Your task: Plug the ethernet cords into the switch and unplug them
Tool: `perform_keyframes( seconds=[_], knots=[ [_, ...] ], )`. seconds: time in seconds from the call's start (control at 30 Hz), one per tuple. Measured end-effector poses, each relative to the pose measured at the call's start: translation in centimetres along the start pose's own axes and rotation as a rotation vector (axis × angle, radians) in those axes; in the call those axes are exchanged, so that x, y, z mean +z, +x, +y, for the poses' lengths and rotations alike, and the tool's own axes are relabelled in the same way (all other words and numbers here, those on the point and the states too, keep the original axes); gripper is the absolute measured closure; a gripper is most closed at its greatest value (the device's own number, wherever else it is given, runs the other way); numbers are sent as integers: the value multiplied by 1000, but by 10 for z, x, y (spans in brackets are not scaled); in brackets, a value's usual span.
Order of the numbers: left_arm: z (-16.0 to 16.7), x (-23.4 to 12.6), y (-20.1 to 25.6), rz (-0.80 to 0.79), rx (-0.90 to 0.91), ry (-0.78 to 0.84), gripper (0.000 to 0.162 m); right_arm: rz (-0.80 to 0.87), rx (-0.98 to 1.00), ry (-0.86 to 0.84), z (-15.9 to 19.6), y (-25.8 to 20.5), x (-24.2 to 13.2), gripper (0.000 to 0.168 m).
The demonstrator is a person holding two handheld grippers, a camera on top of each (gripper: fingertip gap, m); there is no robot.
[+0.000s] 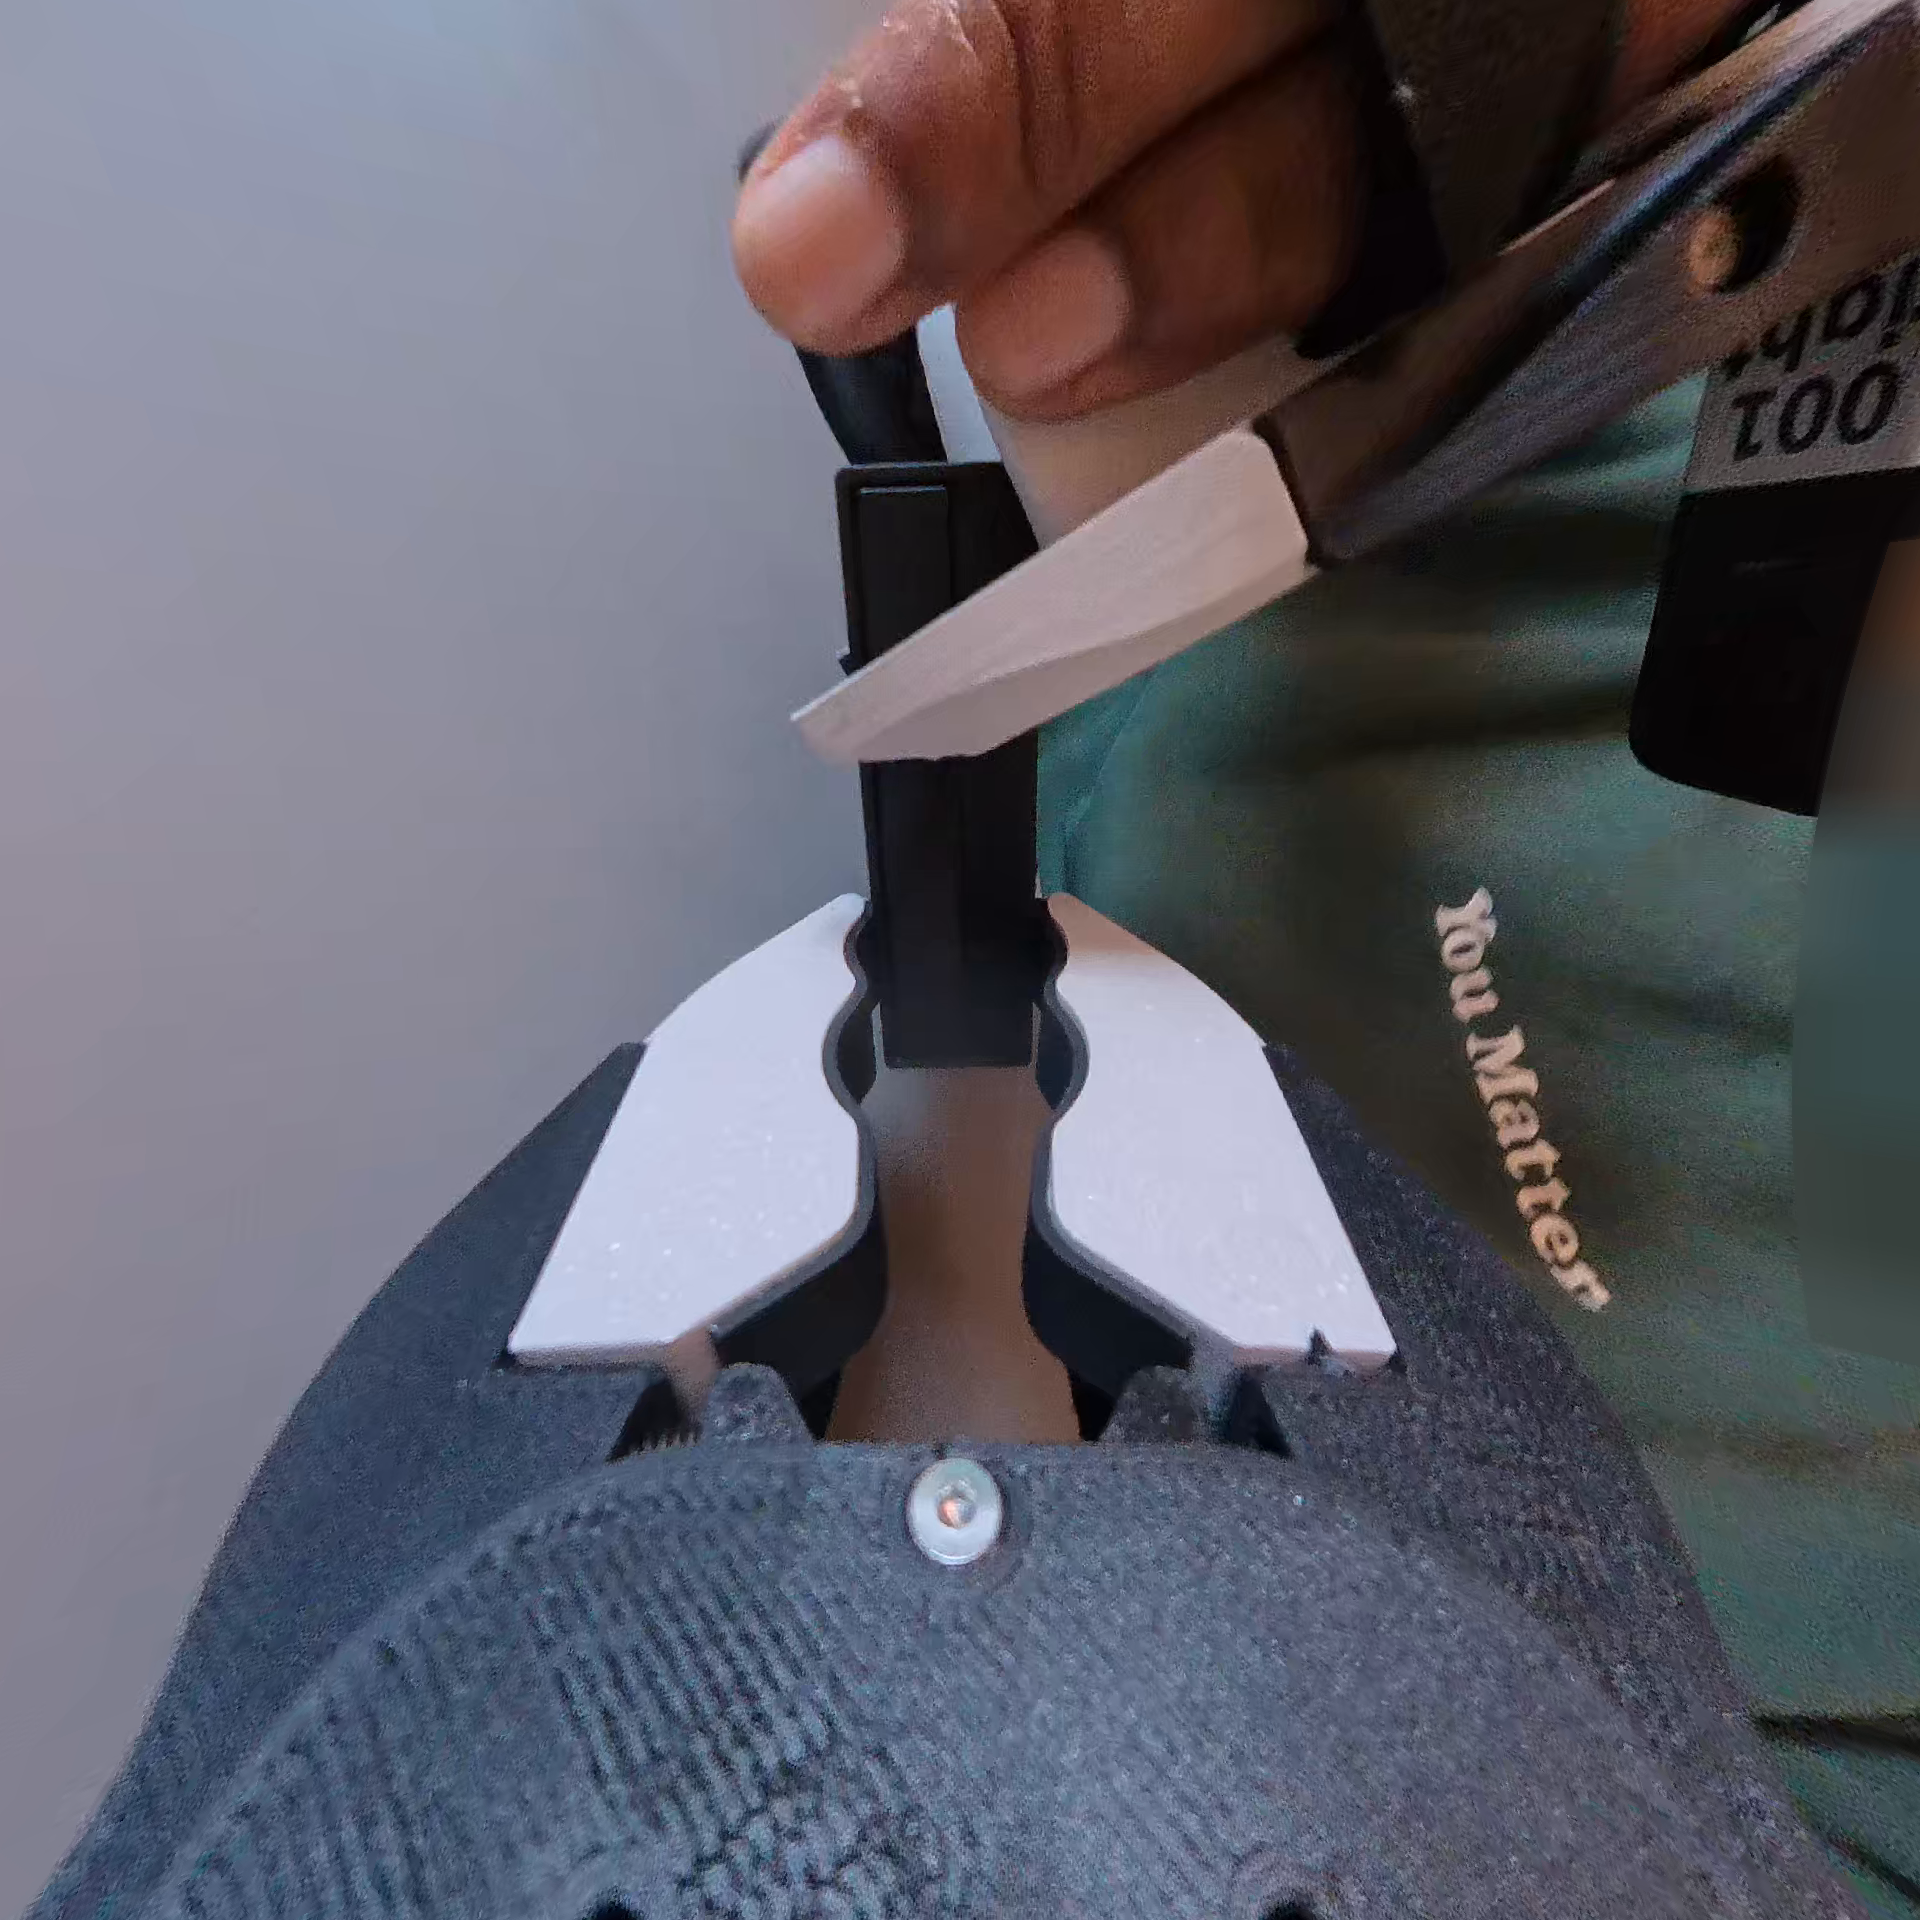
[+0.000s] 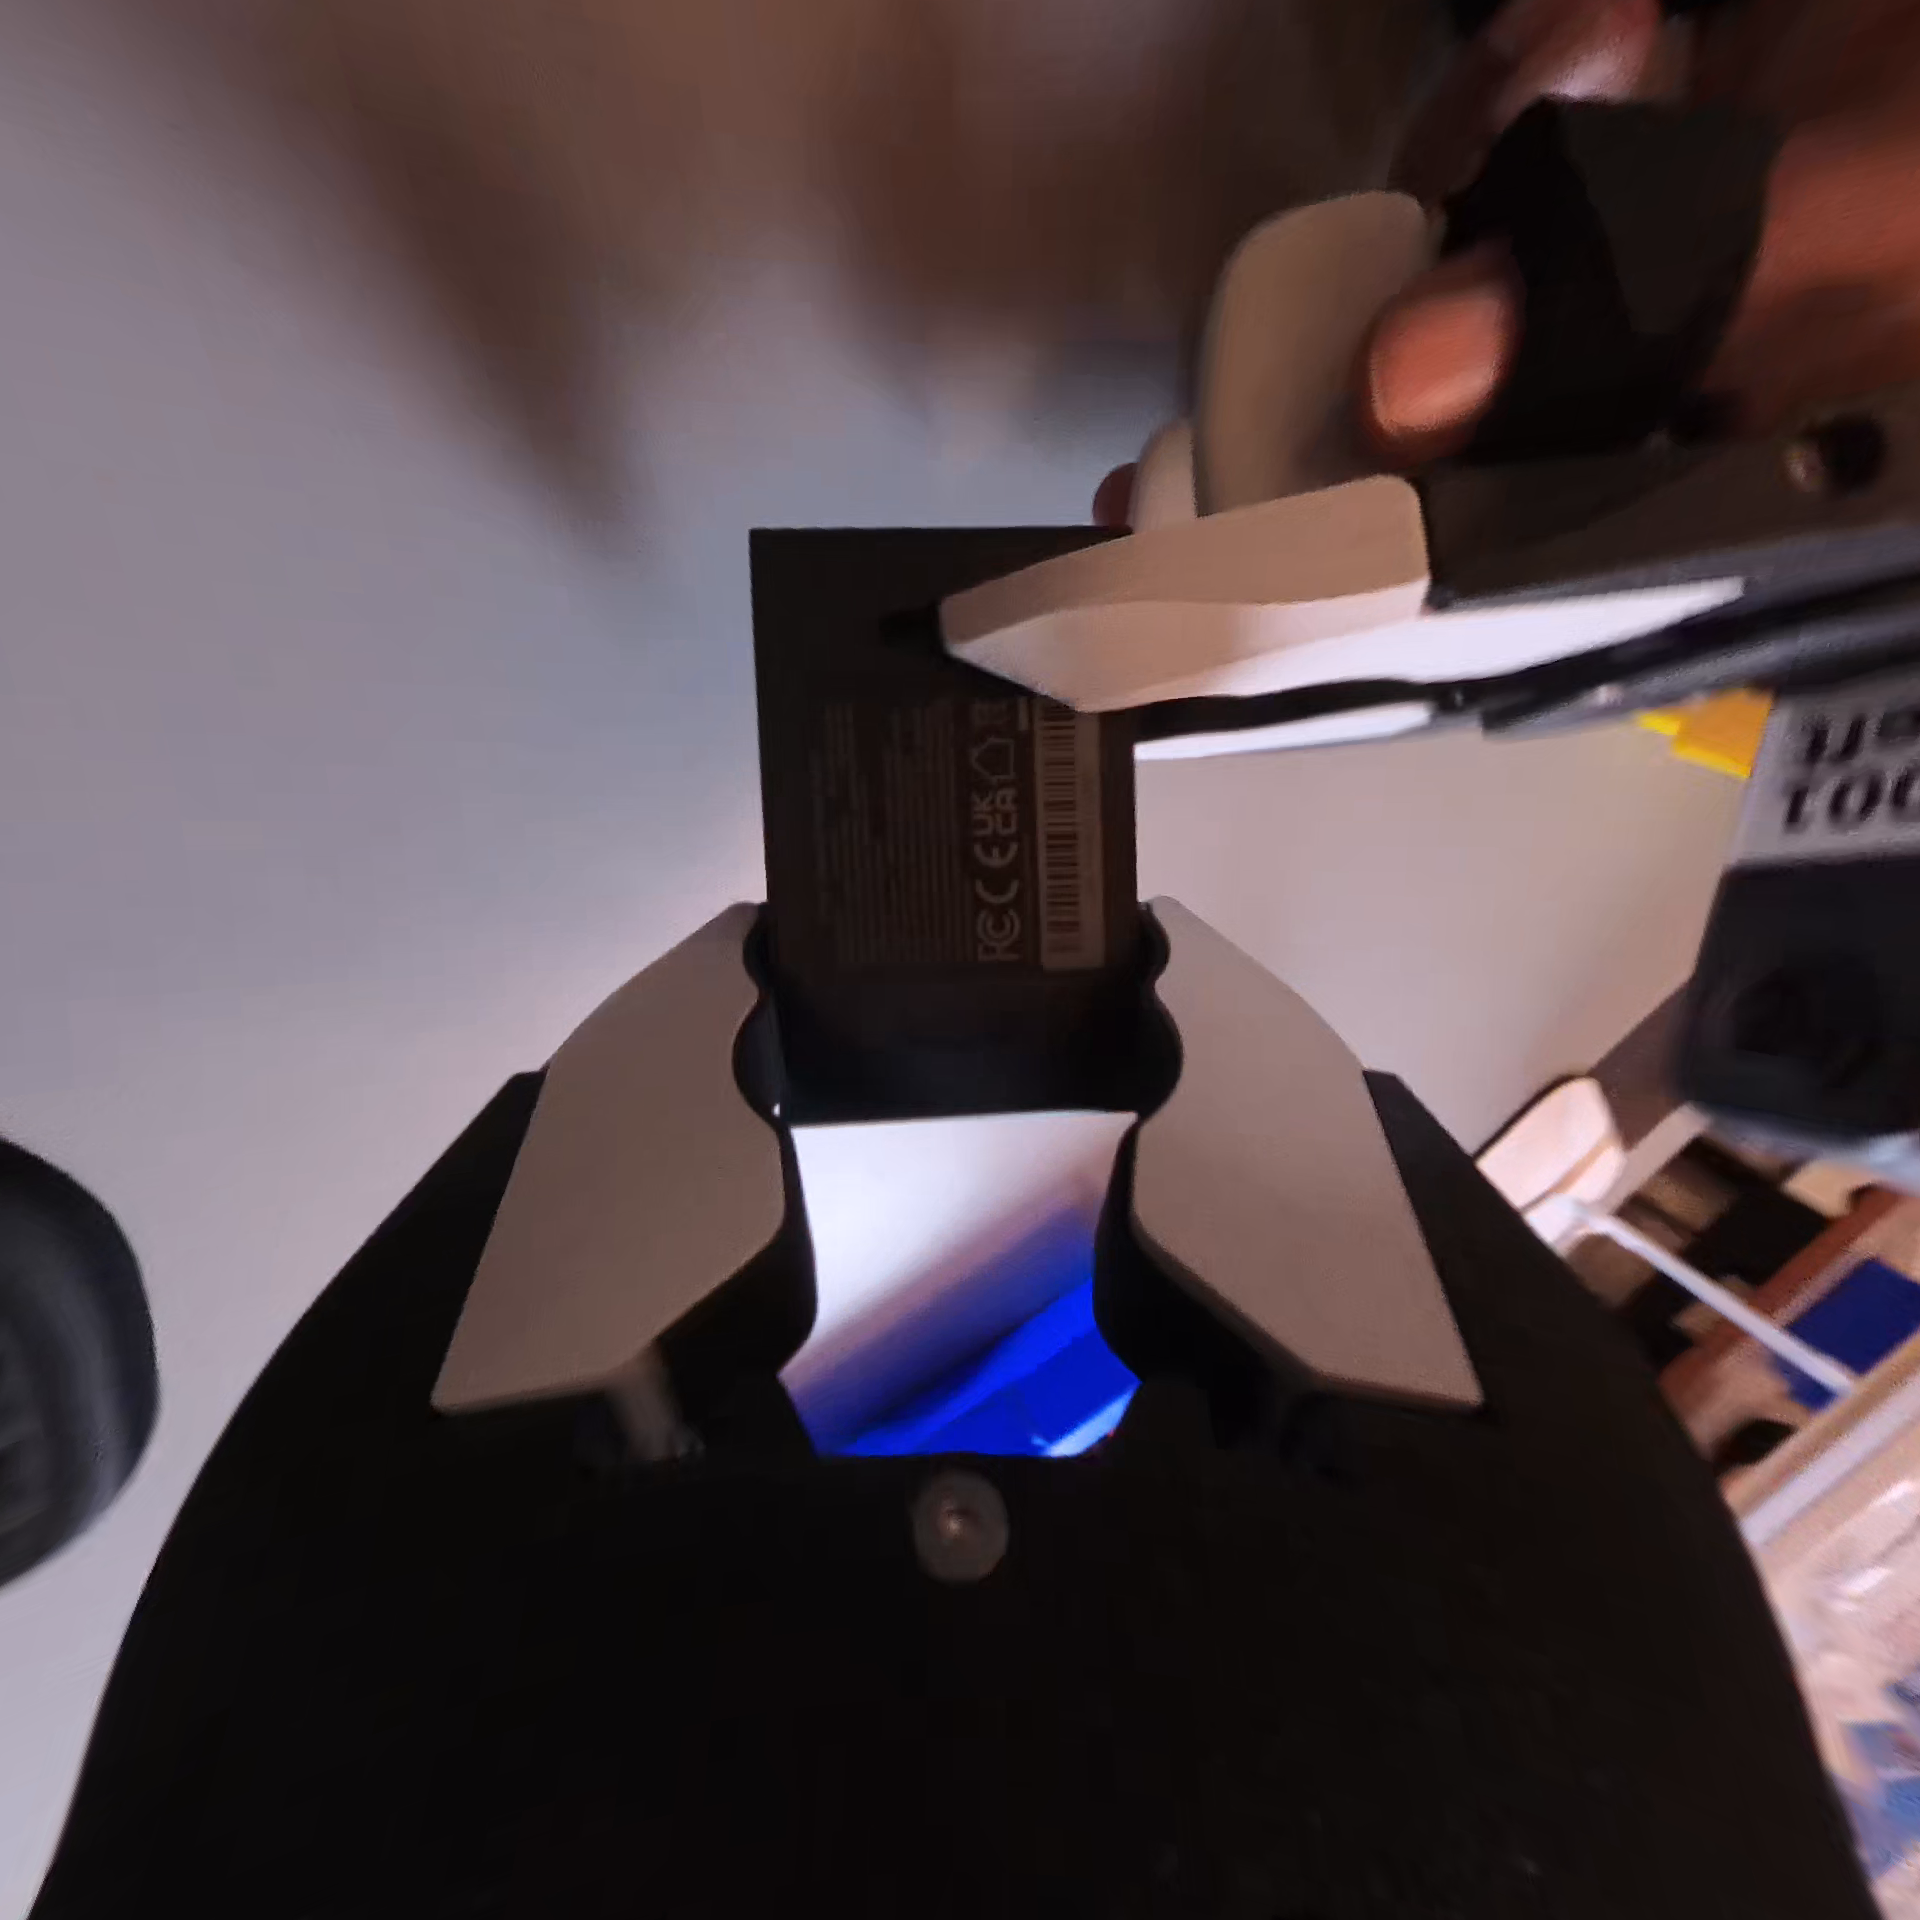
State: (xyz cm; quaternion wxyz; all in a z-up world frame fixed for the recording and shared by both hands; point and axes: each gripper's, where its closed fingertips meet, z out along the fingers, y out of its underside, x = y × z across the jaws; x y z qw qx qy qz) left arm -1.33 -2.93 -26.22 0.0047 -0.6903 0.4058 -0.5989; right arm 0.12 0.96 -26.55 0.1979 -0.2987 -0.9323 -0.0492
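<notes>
The switch (image 1: 935, 831) is a flat black box. In the left wrist view I see it edge-on, and my left gripper (image 1: 951, 935) is shut on its near end across its thin sides. A white finger (image 1: 1039, 623) of the right gripper crosses it from the upper right. A black cord (image 1: 862, 384) meets its far end, under a person's thumb (image 1: 821, 218). In the right wrist view the switch (image 2: 883, 779) shows its labelled underside, and my right gripper (image 2: 951, 935) is shut across its width. The left gripper's fingers (image 2: 1195, 603) clamp its right edge.
A person in a green shirt (image 1: 1455, 935) stands close behind on the right. A pale wall (image 1: 364, 623) fills the left. A white wire rack (image 2: 1714, 1299) with mixed items sits at the lower right, a blue object (image 2: 987, 1382) lies below, and a dark round shape (image 2: 62, 1351) is at the left edge. About 4 cm separates my left fingertips from my right.
</notes>
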Motion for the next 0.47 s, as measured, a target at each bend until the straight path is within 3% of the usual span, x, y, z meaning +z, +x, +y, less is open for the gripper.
perform_keyframes(
  seconds=[0.07, 0.17, 0.27, 0.47],
  knots=[
    [-22, -19, -7, -32, -5, 176, 134, 26, 186, 68, 10, 13, -4, 104],
    [-55, -61, -7, -178, 146, 405, 130, 67, 619, 215, 50, 41, -28, 104],
    [-72, -85, 4, -257, 272, 532, 134, 138, 937, 258, 125, 70, -63, 105],
    [-72, -82, 4, -283, 302, 570, 135, 241, 1171, 151, 295, 97, -82, 106]
  ],
)
